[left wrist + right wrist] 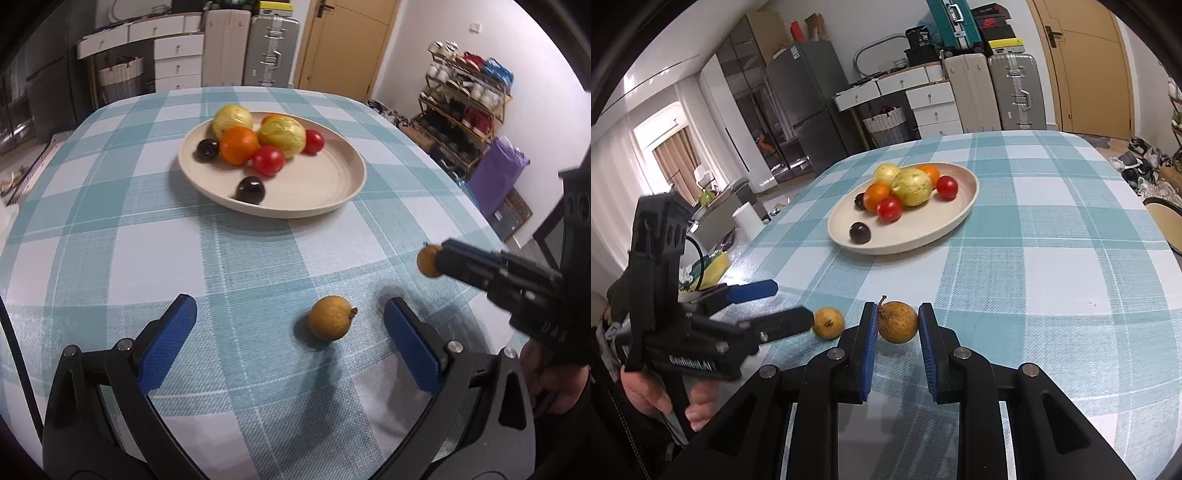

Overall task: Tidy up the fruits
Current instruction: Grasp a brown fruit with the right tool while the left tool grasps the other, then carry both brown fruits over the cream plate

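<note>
Round beige plate (343,173) sat well ahead of both sets of jaws on the table with the teal-and-white checked cloth (110,229). The plate held two pale yellow-green melons (282,134), two oranges (238,144), two red tomato-like fruits (268,160) and two dark purple plums (251,189); one plum lay alone nearest the jaws. Bare cloth lay between plate and jaws, with no object in the path. Behind the table: silver and beige suitcases (1015,92), white drawer unit (934,107), wooden door (1086,66), dark fridge (809,107), shoe rack (465,99) off to the side.

Left gripper (290,314) had its jaws wide. A small brownish-yellow round fruit with a short stem (330,317) lay on the cloth between them, closer to the right-hand blue pad, touching neither. Its skin looked dull and speckled; stem pointed toward that pad.

Right gripper (898,321) had its jaws closed on a second brownish-yellow speckled fruit with a dark stem (898,322), both blue pads pressing its sides; it looked raised off the cloth. In the left wrist view that fruit showed at the tips, off to the right of the left jaws. A person's hand (661,398) gripped the left gripper's handle.
</note>
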Motion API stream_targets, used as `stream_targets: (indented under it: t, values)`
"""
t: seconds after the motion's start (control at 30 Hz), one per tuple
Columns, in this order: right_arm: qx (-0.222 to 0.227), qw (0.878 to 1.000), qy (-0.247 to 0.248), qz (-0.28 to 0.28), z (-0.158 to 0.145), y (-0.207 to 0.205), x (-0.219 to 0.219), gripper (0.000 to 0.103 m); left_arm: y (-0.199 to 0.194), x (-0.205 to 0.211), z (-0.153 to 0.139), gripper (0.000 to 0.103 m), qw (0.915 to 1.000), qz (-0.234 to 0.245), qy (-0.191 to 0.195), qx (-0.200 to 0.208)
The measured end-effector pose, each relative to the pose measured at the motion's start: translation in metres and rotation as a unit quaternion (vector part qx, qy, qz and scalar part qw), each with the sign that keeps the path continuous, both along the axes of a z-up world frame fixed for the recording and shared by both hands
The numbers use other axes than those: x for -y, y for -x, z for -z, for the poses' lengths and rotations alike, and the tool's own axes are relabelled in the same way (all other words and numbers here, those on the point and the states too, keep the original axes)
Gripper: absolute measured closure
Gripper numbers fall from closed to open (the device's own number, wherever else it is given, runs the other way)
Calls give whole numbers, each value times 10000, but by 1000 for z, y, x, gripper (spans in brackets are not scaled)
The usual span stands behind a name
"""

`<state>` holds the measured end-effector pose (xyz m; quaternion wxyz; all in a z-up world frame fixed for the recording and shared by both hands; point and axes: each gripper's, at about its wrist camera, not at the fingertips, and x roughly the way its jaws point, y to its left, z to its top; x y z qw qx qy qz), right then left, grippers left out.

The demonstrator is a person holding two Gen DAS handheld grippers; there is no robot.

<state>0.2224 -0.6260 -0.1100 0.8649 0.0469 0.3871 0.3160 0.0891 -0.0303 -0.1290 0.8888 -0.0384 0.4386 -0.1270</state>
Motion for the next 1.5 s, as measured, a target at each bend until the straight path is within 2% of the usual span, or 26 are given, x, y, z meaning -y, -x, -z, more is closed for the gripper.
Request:
stream_targets:
  t: [0.13,0.23,0.3,0.37,0.43,0.5,0.67,1.13,1.5]
  values:
    - [9,10000,-33,70,-1,-5,6,80,-2,8,4,12,9999,161,-49,-3]
    - [-1,9999,-58,89,-2,-8,8,80,-3,12,7,34,9995,312,-64,-28]
    - [-10,9999,-91,94,-1,-11,8,80,-4,12,9,44,9991,420,2,-88]
    - [-13,9999,-101,100,-1,-14,8,80,-5,11,12,64,9986,494,107,-131]
    - [-24,9999,-117,95,-1,-16,8,80,-8,8,13,79,9971,634,354,-215]
    - [-29,9999,-134,91,-2,-18,7,80,-10,6,15,80,9948,765,602,-293]
    - [-45,9998,-172,40,-3,-21,2,80,-14,-3,9,80,9939,720,806,-228]
    - [-2,9996,-225,-142,-11,-51,-24,80,-54,-51,-25,80,9950,191,976,89]
    - [-9,9991,-272,-315,-17,-84,-49,80,-103,-61,-36,80,9947,104,1013,151]
